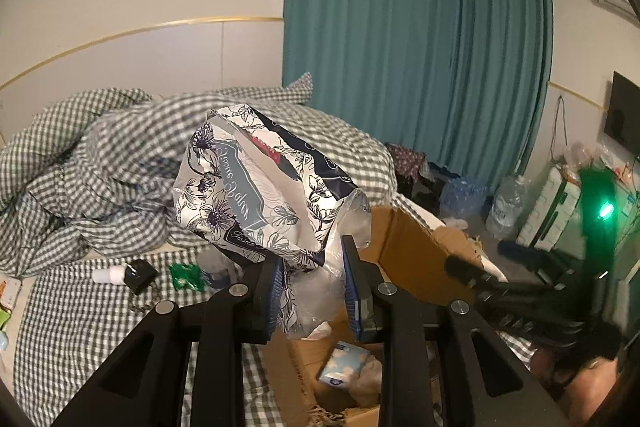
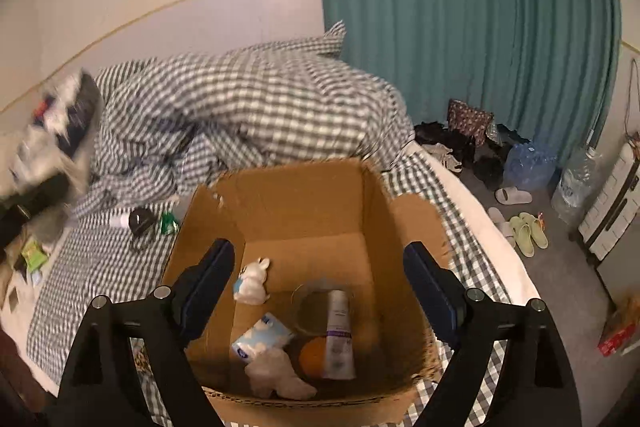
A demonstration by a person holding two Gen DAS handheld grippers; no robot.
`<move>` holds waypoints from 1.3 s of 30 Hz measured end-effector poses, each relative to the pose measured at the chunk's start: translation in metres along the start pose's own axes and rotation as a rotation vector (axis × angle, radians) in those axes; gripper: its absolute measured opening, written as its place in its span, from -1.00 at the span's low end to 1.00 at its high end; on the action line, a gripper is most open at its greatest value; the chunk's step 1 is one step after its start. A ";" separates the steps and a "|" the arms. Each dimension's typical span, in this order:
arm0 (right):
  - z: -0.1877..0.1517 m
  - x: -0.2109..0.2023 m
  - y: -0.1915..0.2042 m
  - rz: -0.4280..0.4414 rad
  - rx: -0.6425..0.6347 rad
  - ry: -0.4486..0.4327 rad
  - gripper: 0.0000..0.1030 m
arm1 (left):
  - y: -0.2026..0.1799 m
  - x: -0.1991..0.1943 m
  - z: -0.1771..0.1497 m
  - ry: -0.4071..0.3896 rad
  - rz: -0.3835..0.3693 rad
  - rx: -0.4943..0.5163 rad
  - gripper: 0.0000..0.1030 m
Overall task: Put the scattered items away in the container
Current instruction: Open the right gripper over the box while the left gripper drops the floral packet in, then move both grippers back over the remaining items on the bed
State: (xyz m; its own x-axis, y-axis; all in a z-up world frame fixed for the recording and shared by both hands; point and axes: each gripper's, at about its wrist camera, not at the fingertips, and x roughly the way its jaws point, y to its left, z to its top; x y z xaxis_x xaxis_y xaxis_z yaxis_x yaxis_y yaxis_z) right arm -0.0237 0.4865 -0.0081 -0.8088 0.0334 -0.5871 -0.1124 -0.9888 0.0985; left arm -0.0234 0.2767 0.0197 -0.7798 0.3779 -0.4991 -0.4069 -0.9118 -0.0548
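Note:
My left gripper [image 1: 314,287] is shut on a floral tissue pack [image 1: 256,183] in crinkled plastic and holds it up above the near left edge of the open cardboard box [image 1: 412,247]. The pack also shows blurred at the far left of the right wrist view [image 2: 60,123]. My right gripper [image 2: 320,287] is open and empty, hovering over the box [image 2: 304,195]. Inside the box lie a white bunny figure [image 2: 252,281], a blue tissue packet [image 2: 260,337], a white tube [image 2: 339,335], an orange ball [image 2: 314,357] and a glass bowl [image 2: 310,307].
The box stands on a bed with a checked sheet [image 2: 100,267] and a rumpled checked duvet [image 2: 240,99]. Left of the box lie a black object [image 2: 140,221], a white bottle [image 1: 106,274] and a green packet [image 1: 184,277]. Shoes, bags and water bottles [image 2: 528,163] sit on the floor at the right.

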 end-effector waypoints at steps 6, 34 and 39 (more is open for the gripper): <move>0.009 -0.020 -0.024 -0.010 0.062 -0.055 0.68 | -0.022 0.025 -0.009 0.046 -0.036 0.024 -0.48; 0.016 -0.050 0.029 -0.008 -0.034 -0.178 0.99 | 0.020 -0.010 -0.003 -0.035 0.061 -0.016 1.00; 0.021 -0.052 0.072 0.069 -0.058 -0.186 0.99 | 0.062 -0.036 -0.003 -0.066 0.149 -0.017 1.00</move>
State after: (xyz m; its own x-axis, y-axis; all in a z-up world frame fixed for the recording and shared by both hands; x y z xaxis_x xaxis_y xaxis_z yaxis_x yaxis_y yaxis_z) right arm -0.0018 0.4164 0.0466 -0.9068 -0.0139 -0.4213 -0.0238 -0.9962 0.0840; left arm -0.0192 0.2056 0.0323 -0.8606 0.2473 -0.4452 -0.2763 -0.9611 0.0004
